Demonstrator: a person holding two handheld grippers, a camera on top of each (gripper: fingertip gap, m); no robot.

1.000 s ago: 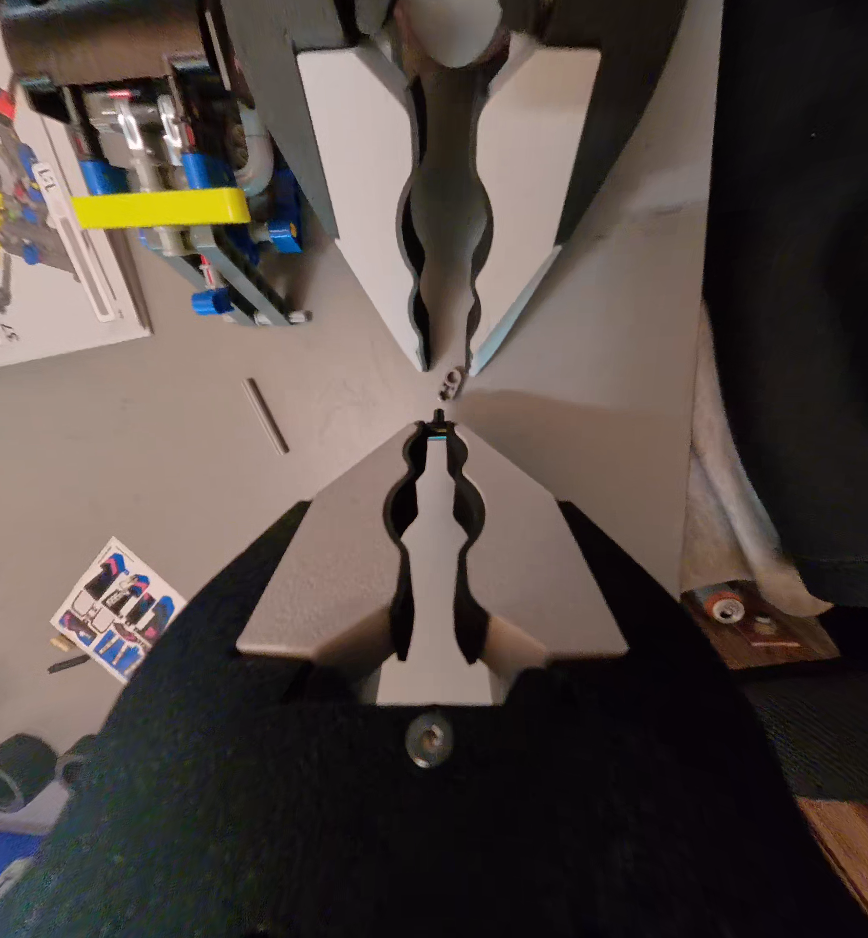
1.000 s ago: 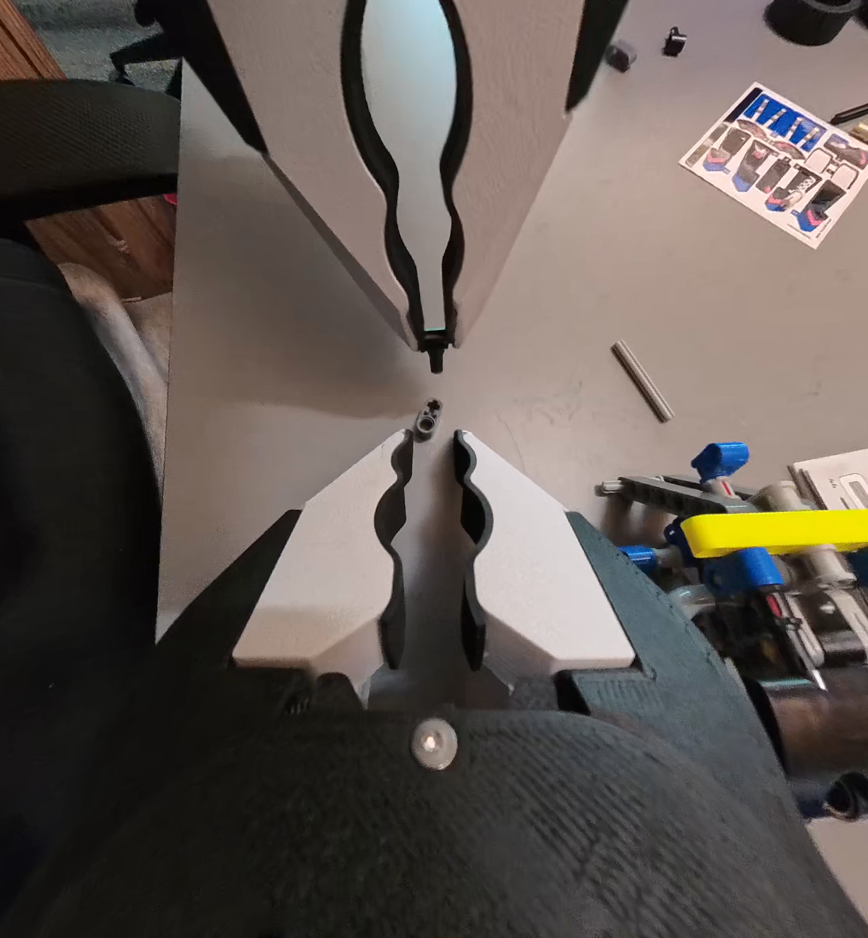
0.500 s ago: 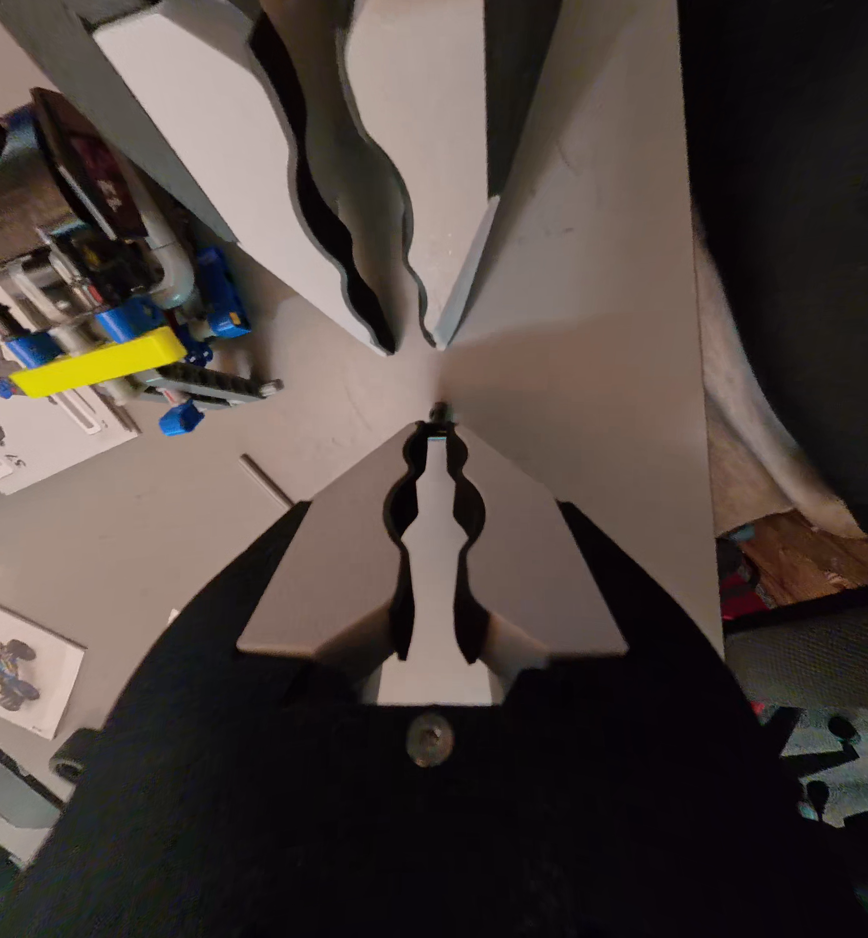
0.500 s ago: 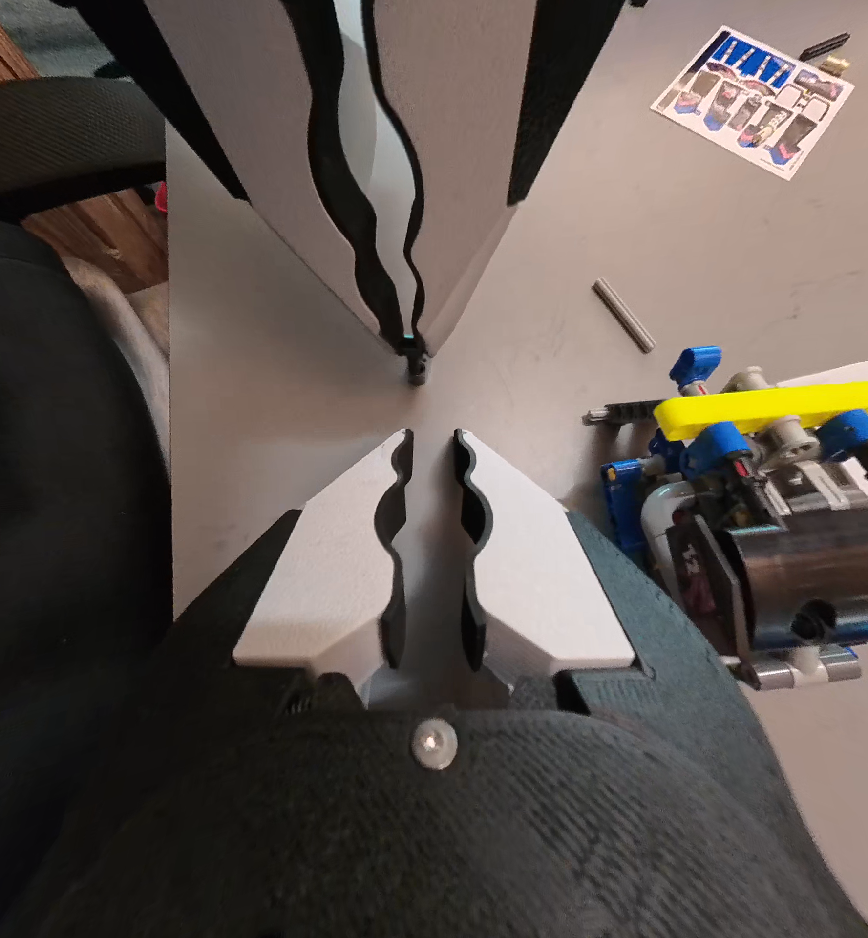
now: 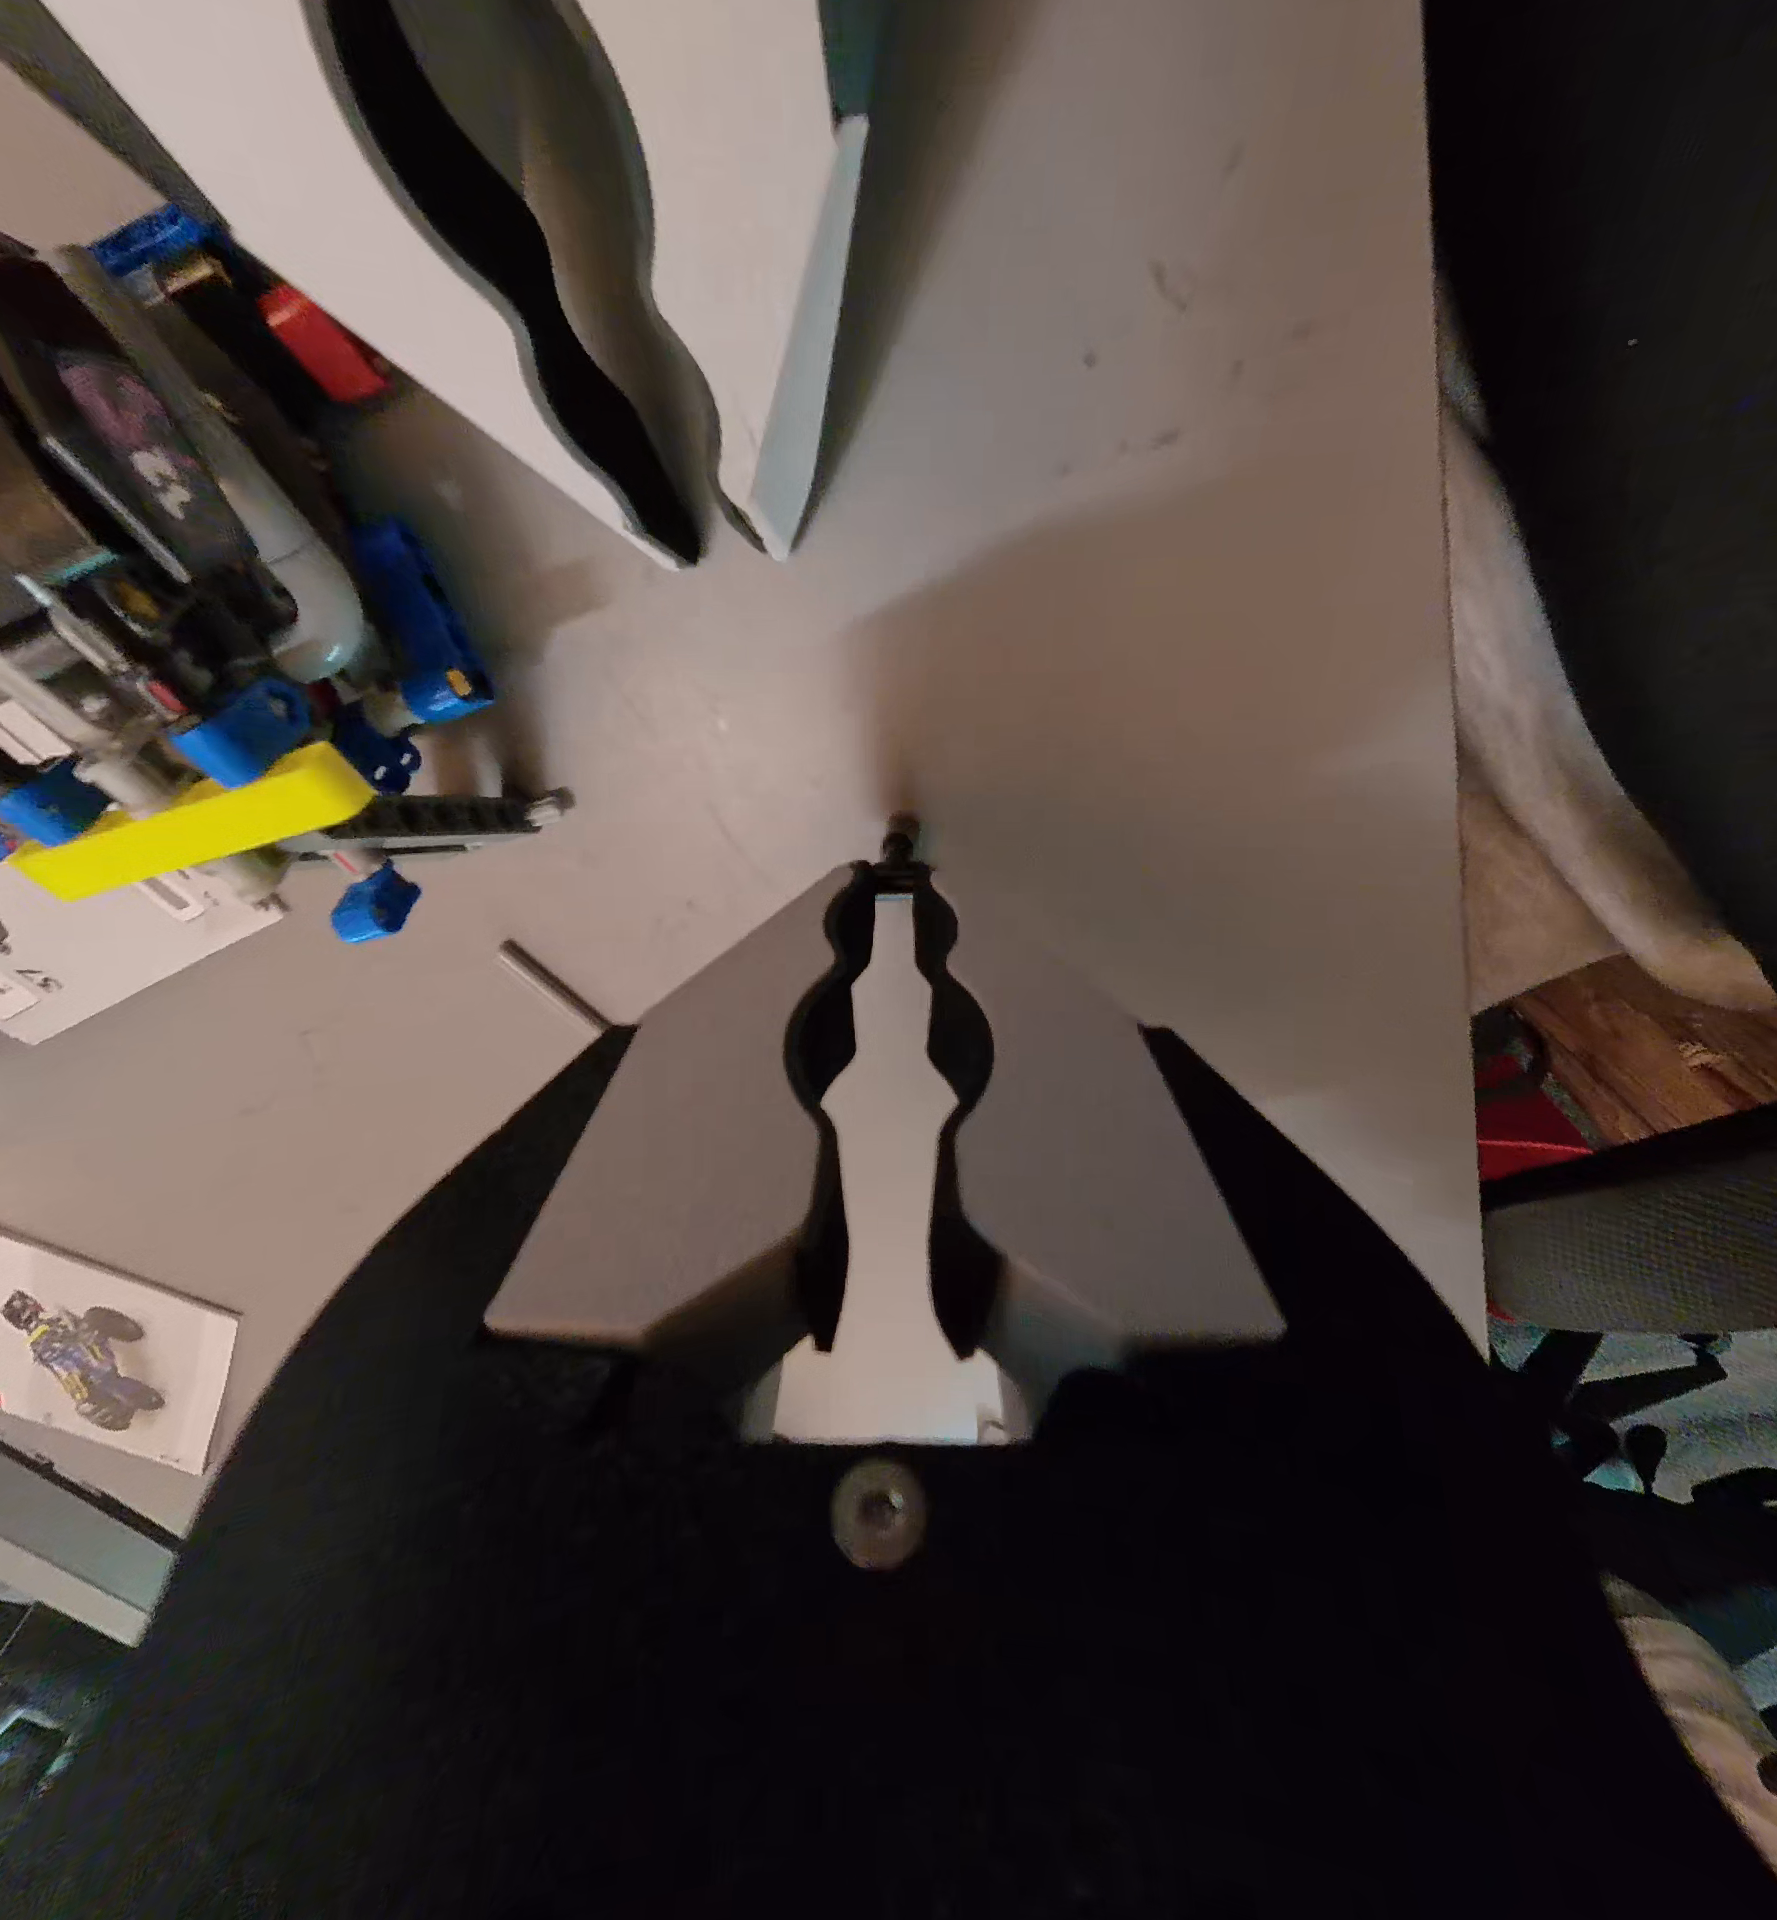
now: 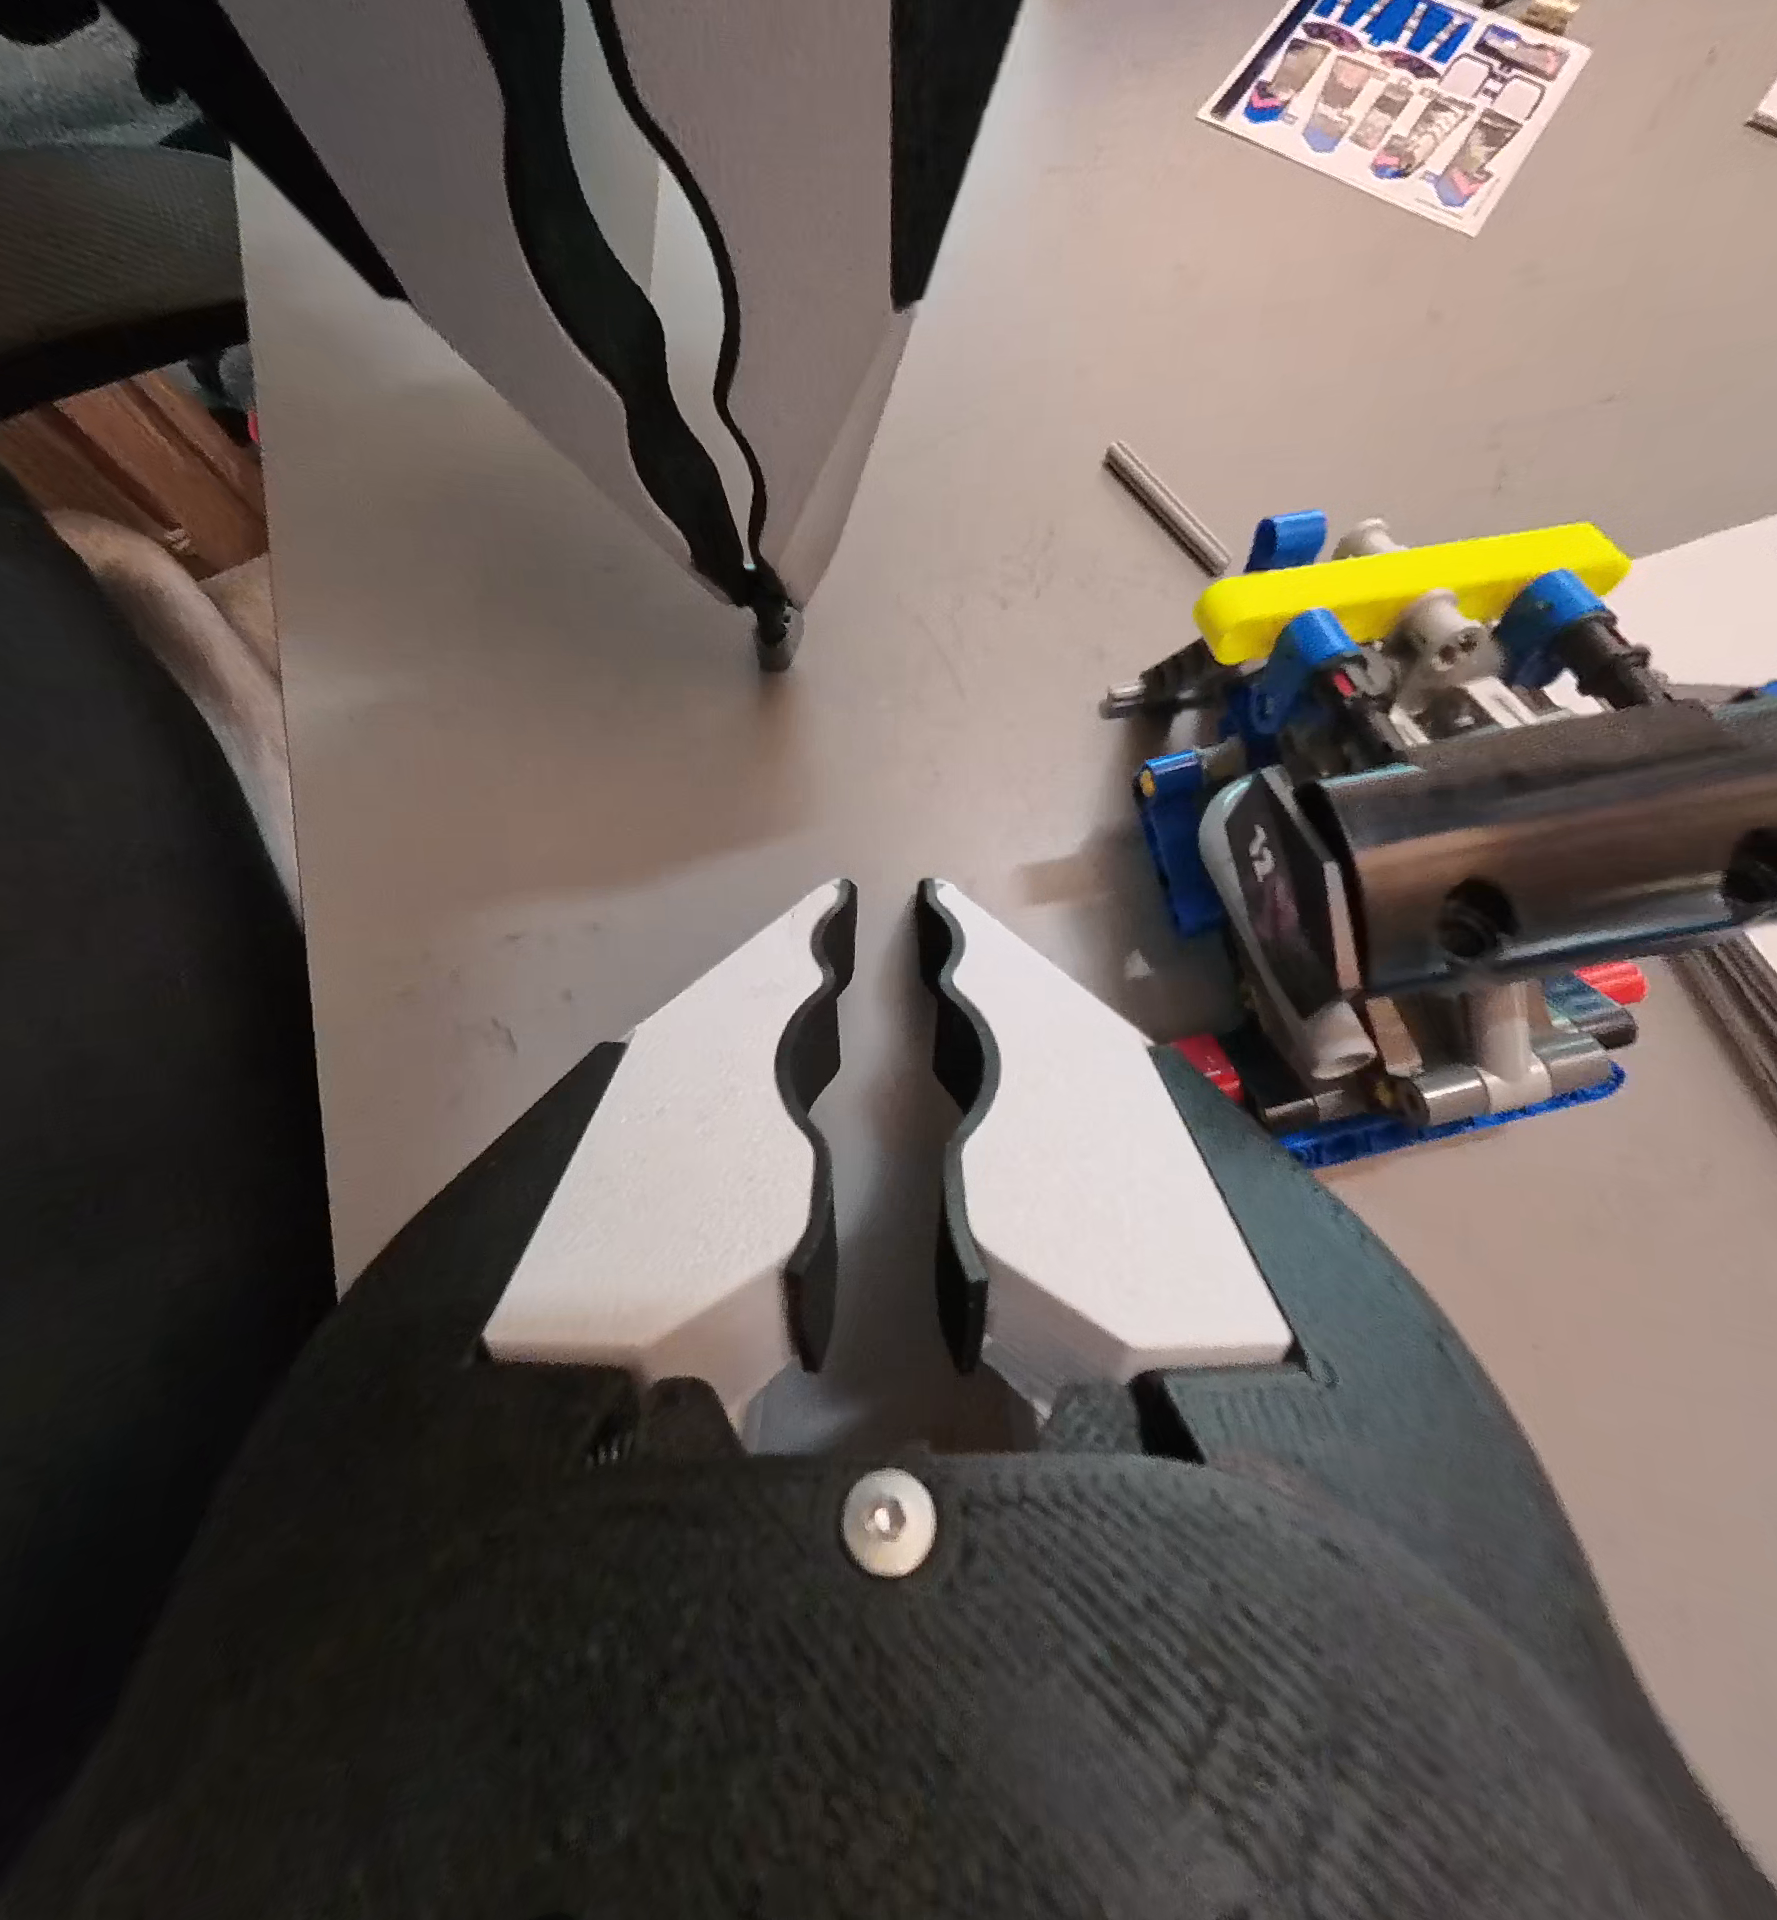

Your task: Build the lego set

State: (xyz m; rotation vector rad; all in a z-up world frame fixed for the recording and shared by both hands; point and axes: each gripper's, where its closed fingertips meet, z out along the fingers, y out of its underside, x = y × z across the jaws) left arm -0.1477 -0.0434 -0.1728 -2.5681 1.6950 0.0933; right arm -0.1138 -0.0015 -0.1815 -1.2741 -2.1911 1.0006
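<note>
Pinching a black pin (image 5: 903,844), left claw (image 5: 894,883).

Left gripper (image 5: 896,883) pointing down at the table, fingertips pinching a small black pin (image 5: 902,844), right gripper (image 6: 886,902) facing it, tips slightly parted, grasp bare

Table (image 6: 1279,364): smooth matt grey, light scuffs.
Left gripper (image 5: 895,881): matt grey finger shells, black wavy pads; nips small black plastic pin (image 5: 902,840).
Right gripper (image 6: 885,896): same finish, coarse-textured black body.
Brick model (image 6: 1435,790): glossy plastic, yellow beam (image 6: 1403,582), blue connectors.
Sticker sheet (image 6: 1403,94): glossy paper.
Axle rod (image 6: 1164,504): grey, smooth.
</note>
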